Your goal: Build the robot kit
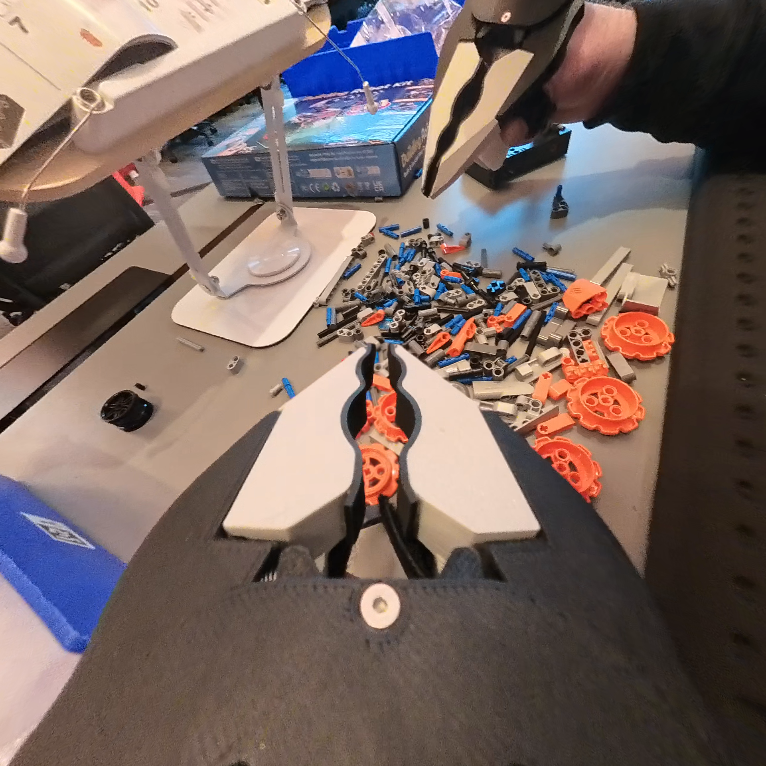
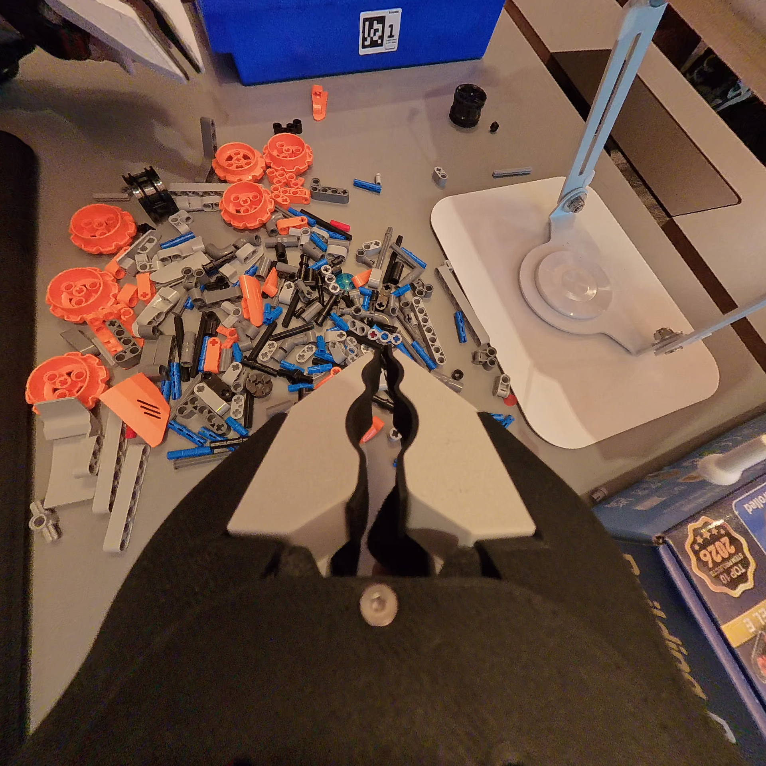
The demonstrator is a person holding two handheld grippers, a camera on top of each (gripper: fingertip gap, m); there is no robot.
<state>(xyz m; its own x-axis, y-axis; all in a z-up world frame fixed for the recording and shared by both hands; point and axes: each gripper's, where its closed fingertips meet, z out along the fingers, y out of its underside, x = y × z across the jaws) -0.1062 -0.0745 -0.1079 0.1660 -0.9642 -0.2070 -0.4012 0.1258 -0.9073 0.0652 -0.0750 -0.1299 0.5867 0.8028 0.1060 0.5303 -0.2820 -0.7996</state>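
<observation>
left gripper (image 1: 379,348) is hovering nearly closed, empty, over the brick pile (image 1: 476,315); right gripper (image 2: 379,352) is hovering likewise, lamp base (image 2: 580,306) sitting to its right.

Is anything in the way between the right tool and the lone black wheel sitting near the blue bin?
Yes. The pile of loose pieces lies just ahead of the right tool, between it and the black wheel. Past the pile, the grey table near the wheel holds only a few stray pieces. The lamp base sits off to one side.
</observation>
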